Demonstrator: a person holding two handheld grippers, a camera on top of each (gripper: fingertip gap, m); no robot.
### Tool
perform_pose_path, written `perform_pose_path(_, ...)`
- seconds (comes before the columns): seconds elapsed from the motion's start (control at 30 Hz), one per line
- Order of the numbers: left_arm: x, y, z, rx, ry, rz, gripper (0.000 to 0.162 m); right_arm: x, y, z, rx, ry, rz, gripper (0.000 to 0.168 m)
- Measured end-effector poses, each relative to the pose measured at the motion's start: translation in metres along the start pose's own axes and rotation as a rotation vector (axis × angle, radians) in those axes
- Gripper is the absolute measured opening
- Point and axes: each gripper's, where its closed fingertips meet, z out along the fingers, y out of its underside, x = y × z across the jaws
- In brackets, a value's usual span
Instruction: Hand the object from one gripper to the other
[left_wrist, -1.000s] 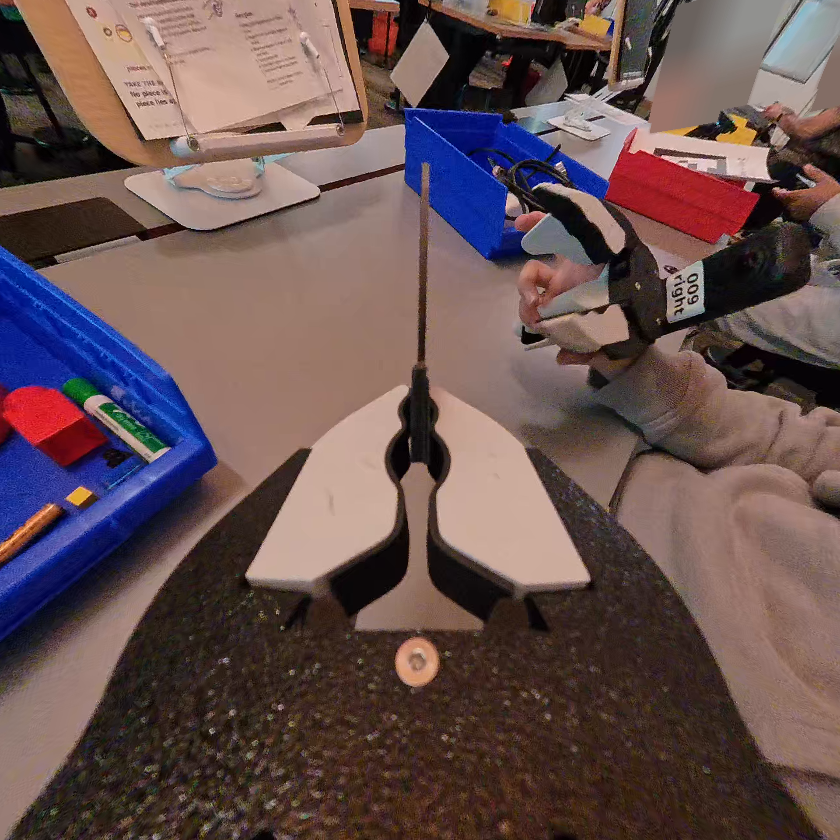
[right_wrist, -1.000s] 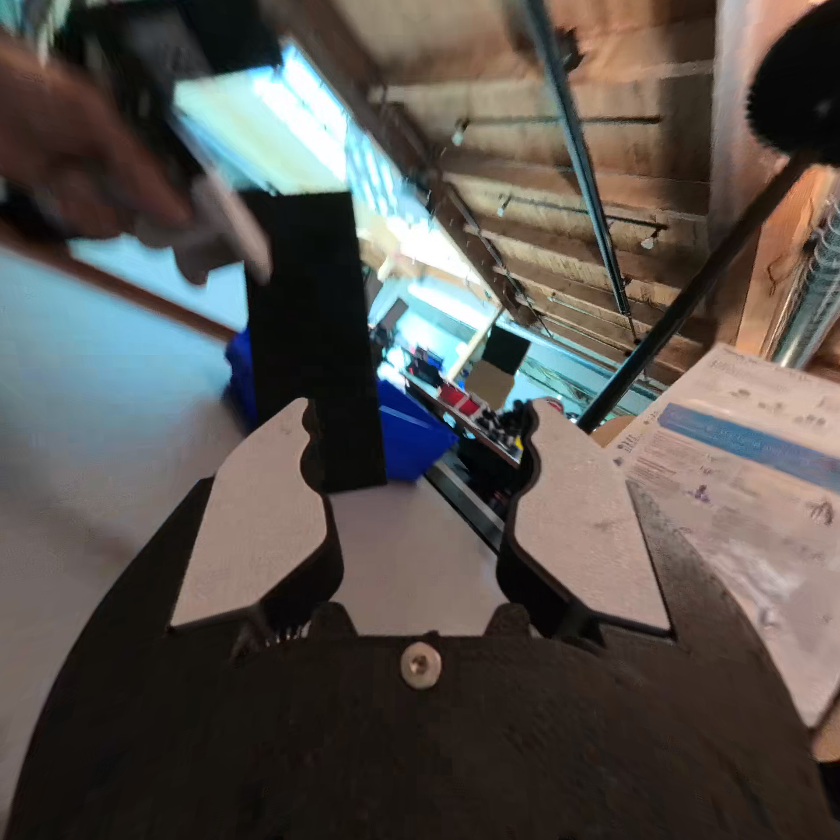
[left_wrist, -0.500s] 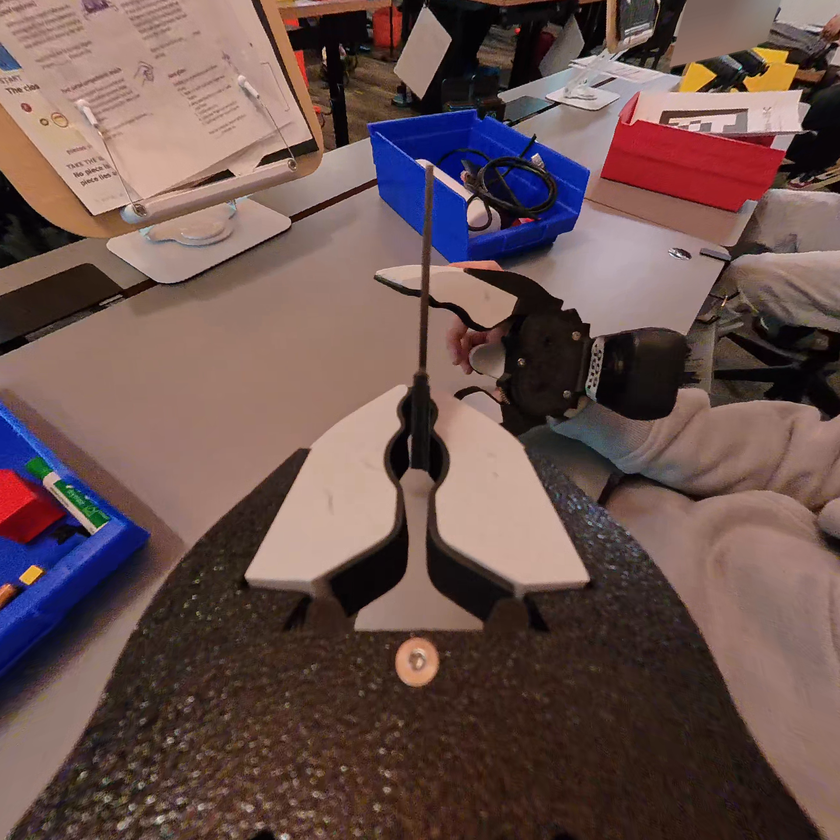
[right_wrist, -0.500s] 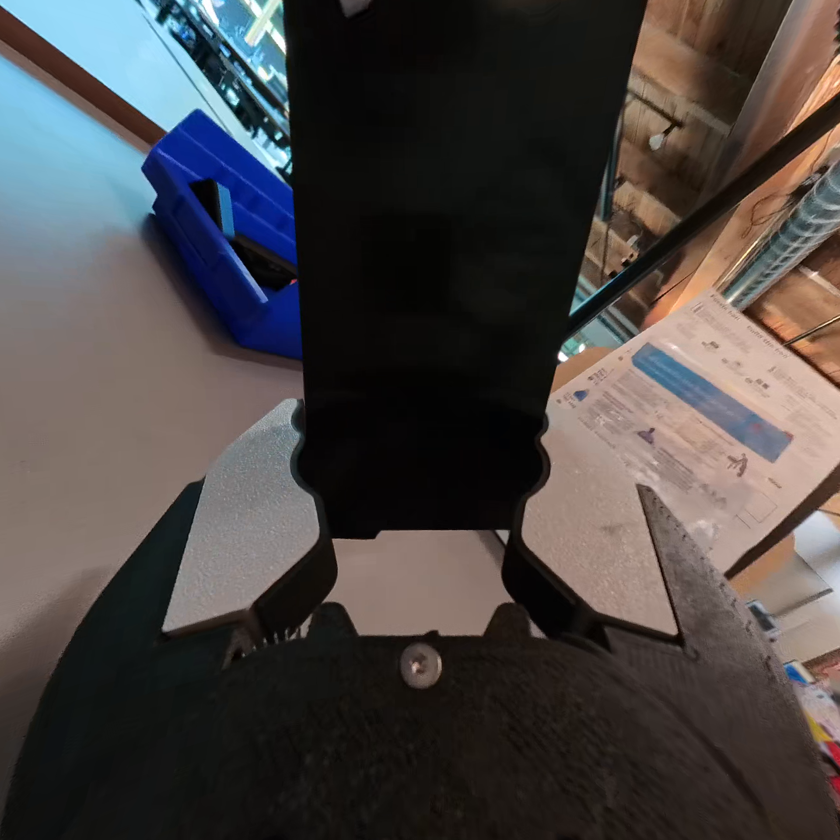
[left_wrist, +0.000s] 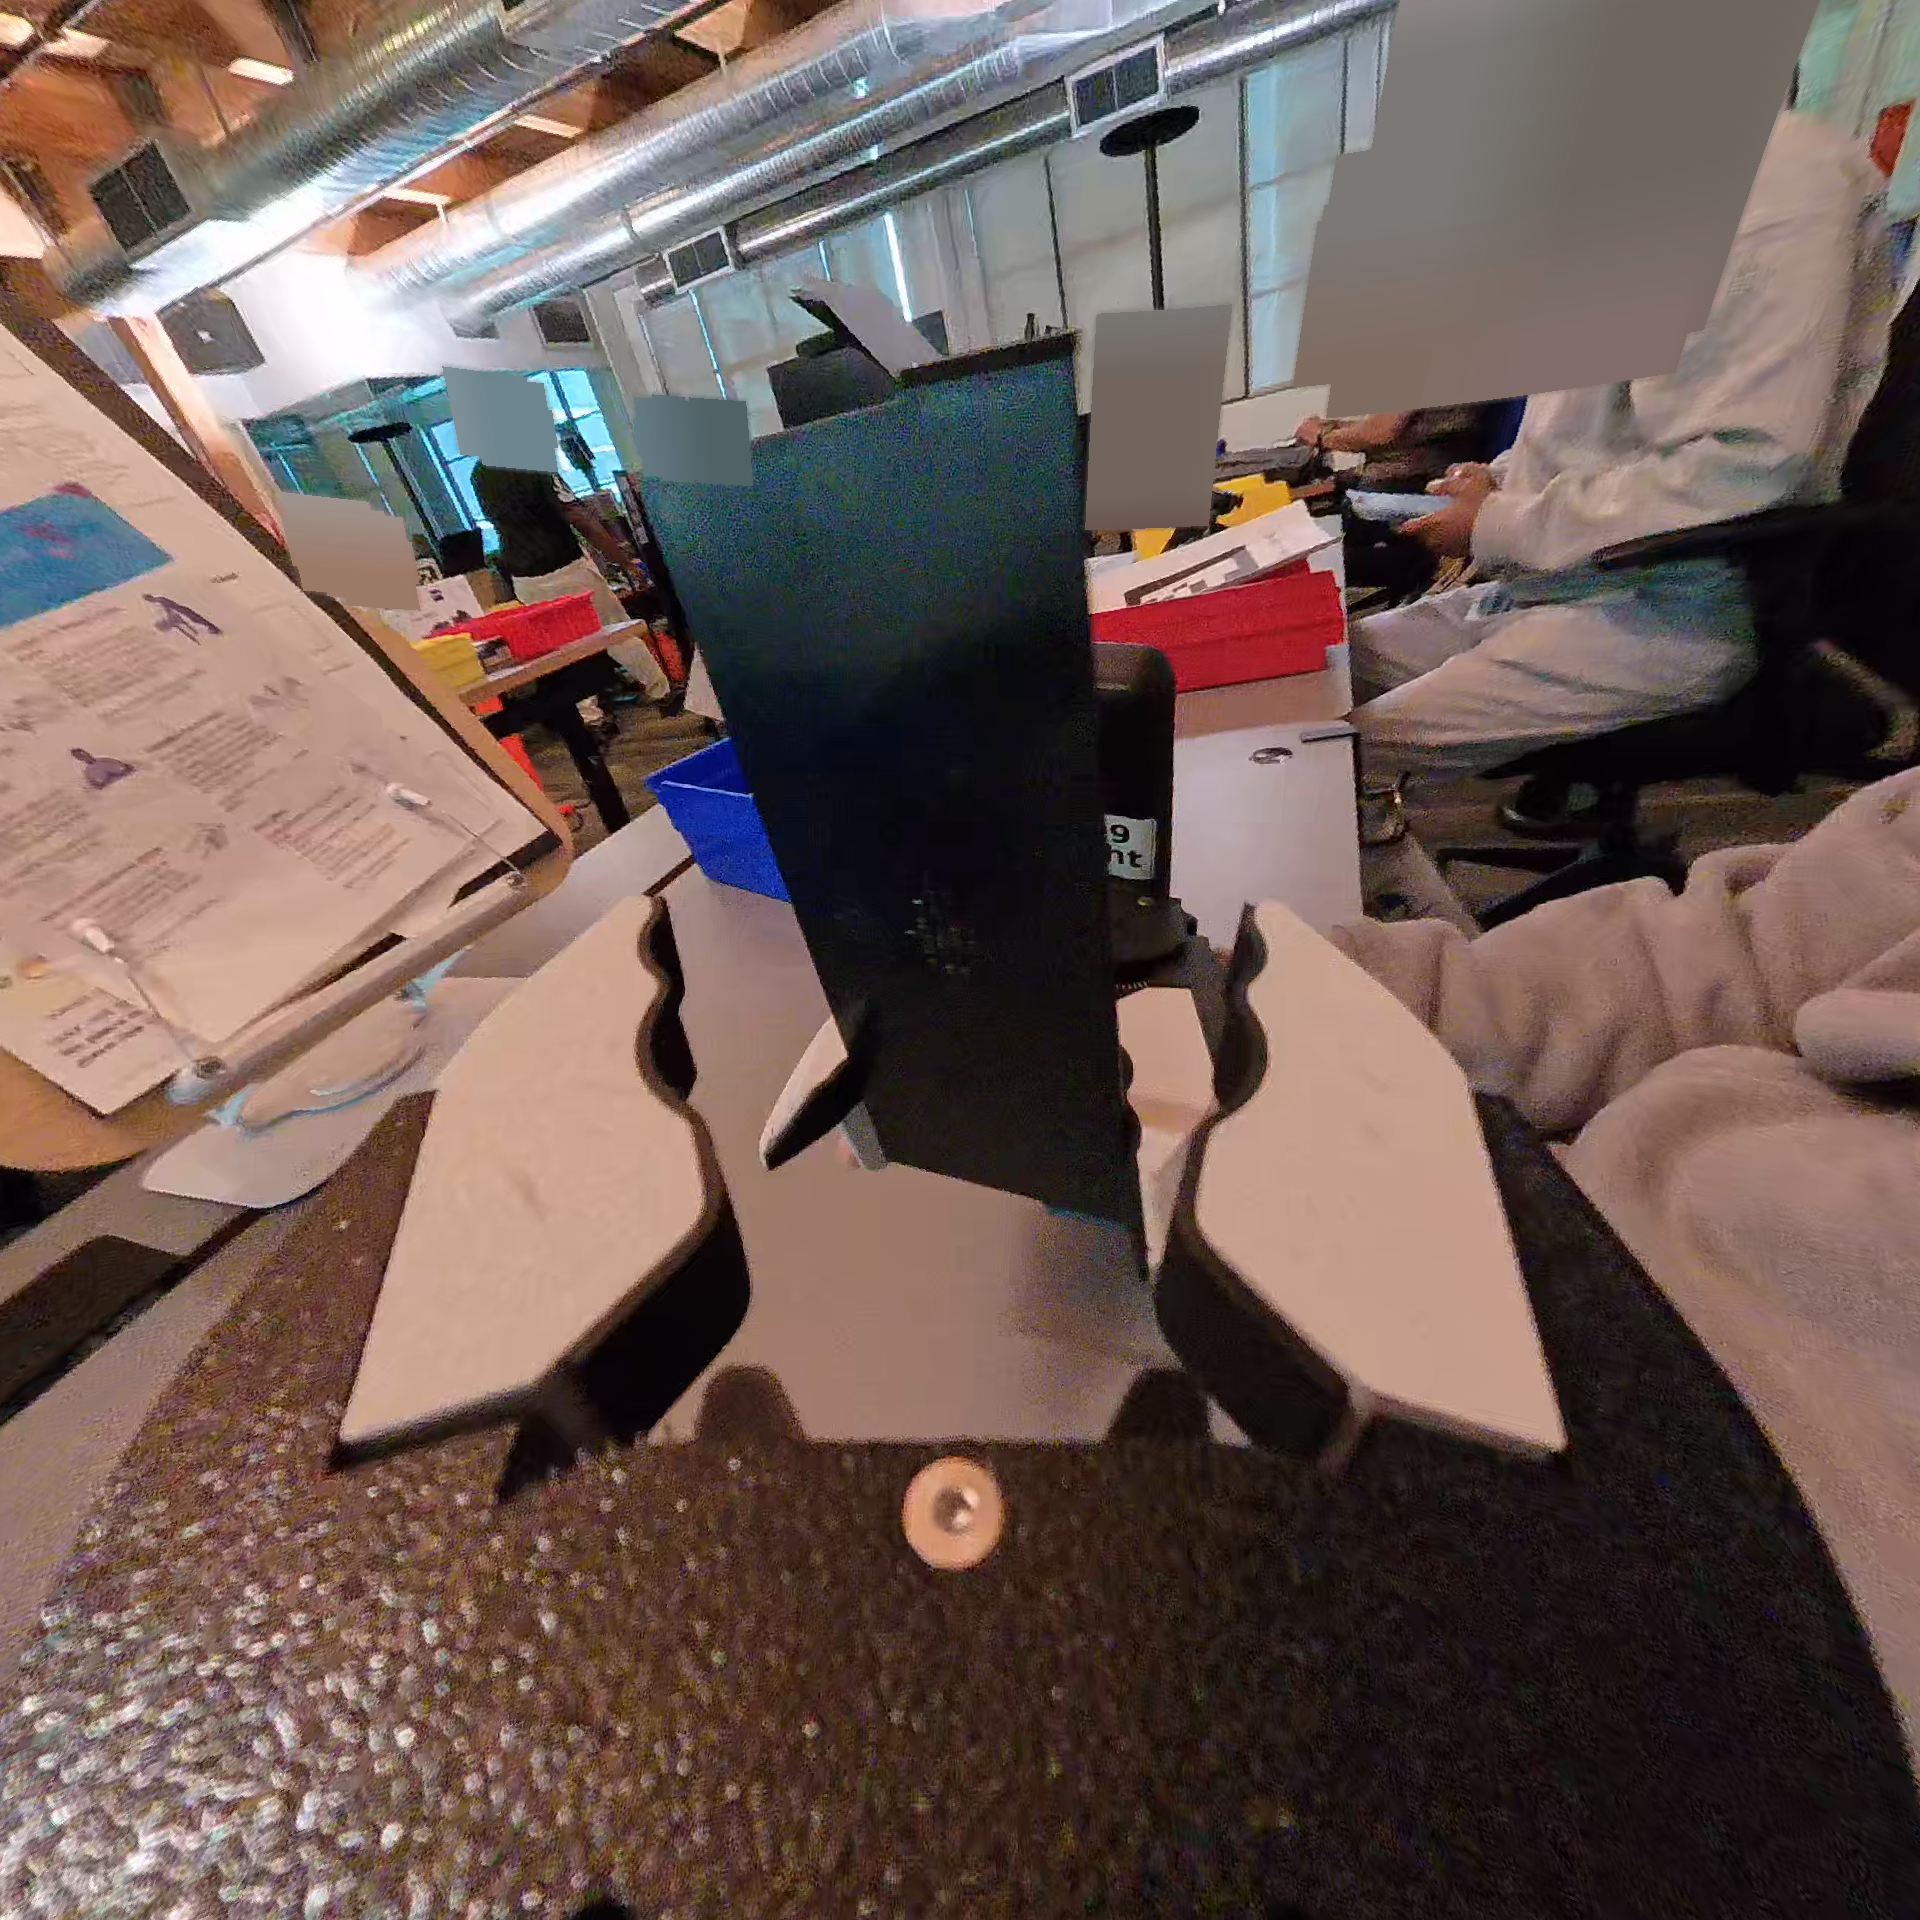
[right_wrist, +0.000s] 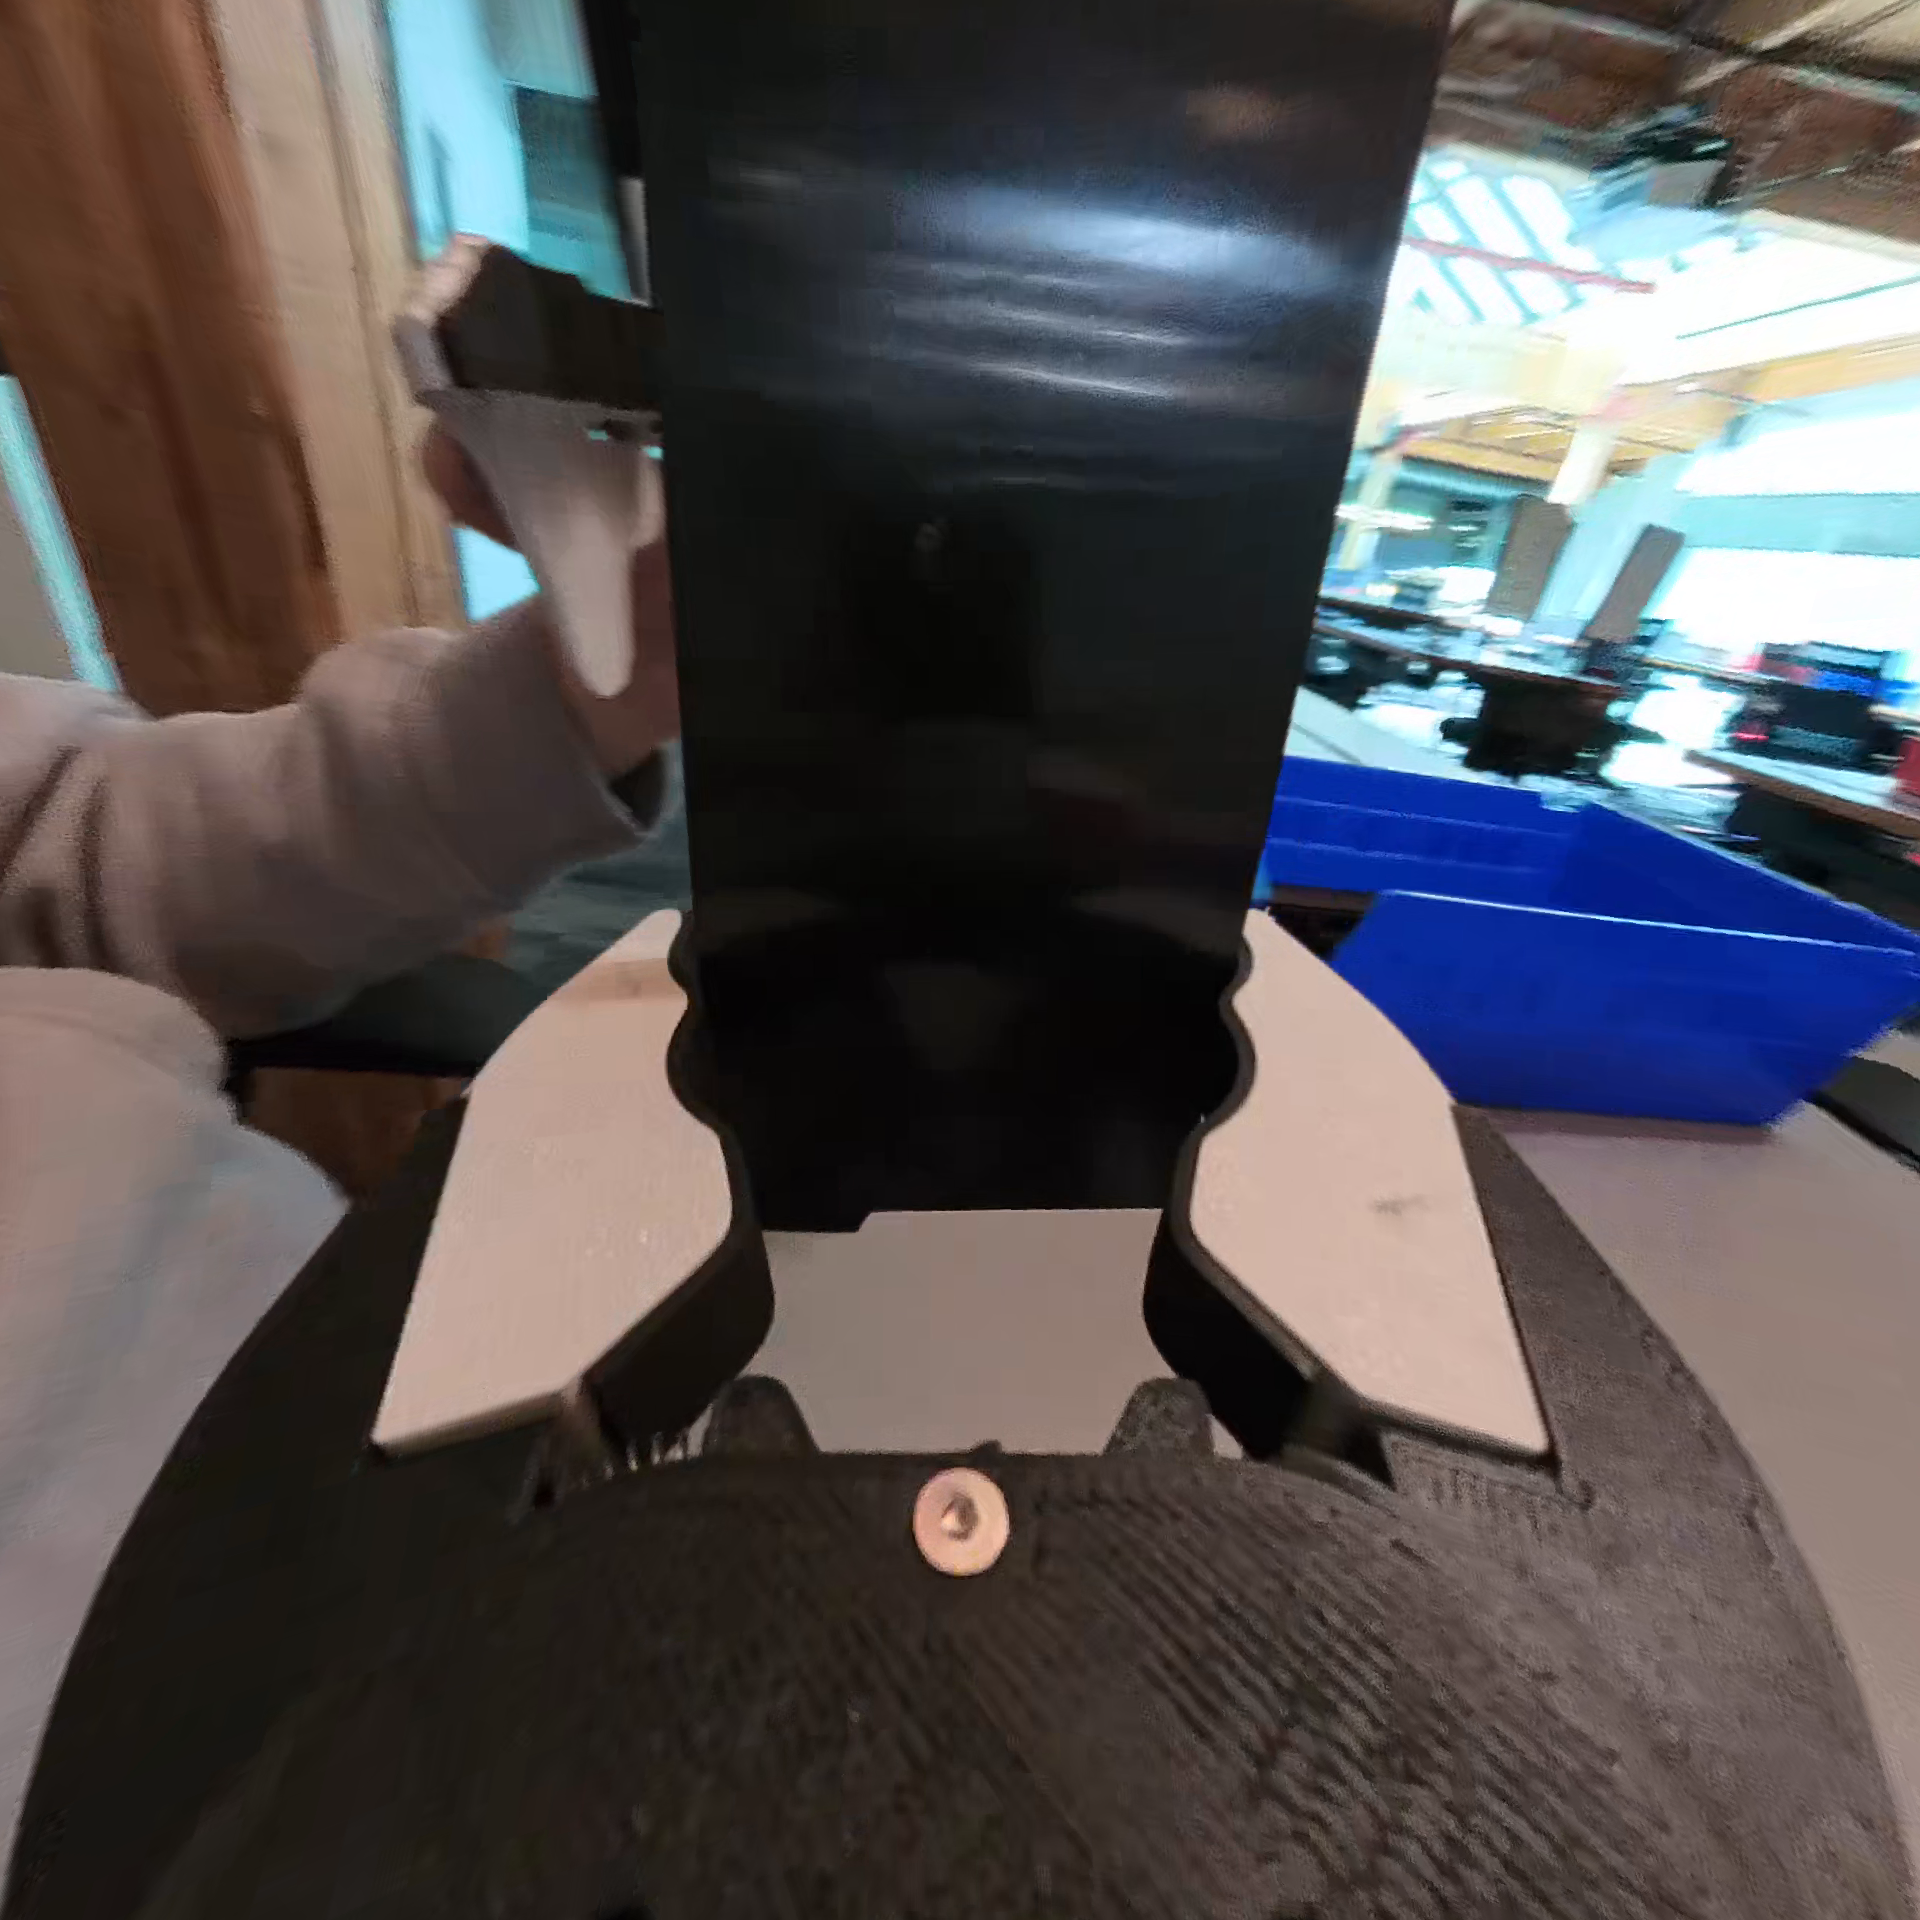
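Note:
A thin black rectangular plate (left_wrist: 914, 779) stands tilted between the spread fingers of my left gripper (left_wrist: 951, 920), which is open and does not grip it. Behind the plate the right gripper's black body (left_wrist: 1132, 727) and one of its white fingers (left_wrist: 816, 1081) show. In the right wrist view my right gripper (right_wrist: 961, 935) is shut on the black plate (right_wrist: 987, 623), with a finger pressed against each long edge of its lower end. The plate fills the middle of that view. The left gripper's white finger (right_wrist: 582, 540) and a hand show at the plate's left.
A stand holding printed papers (left_wrist: 208, 779) is at the left. A blue bin (left_wrist: 717, 821) sits behind the plate and also shows in the right wrist view (right_wrist: 1610, 987). A red bin (left_wrist: 1216, 623) stands on the grey table (left_wrist: 1268, 810). A seated person (left_wrist: 1610, 582) and a light sleeve (left_wrist: 1662, 1039) are at the right. Tip to tip, the grippers are about 8 cm apart.
My left gripper was shut on the plate's edge and has opened and let it go. My right gripper closed on the plate and now holds it. Both views have tilted upward.

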Motion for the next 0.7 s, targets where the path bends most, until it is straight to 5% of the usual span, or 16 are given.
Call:
perform_pose_path(0.27,0.014,0.022,0.017,-0.064,0.098,-0.068,0.108,-0.015,0.012,0.006,-0.070,-0.075,-0.033,0.093)
perform_pose_path(0.5,0.015,0.041,0.032,-0.137,0.107,-0.016,0.089,-0.013,0.024,0.010,-0.128,-0.054,-0.059,0.092)
perform_pose_path(0.7,-0.025,0.052,0.015,-0.340,-0.184,0.230,0.089,0.001,-0.012,-0.006,0.096,-0.007,0.070,0.098)
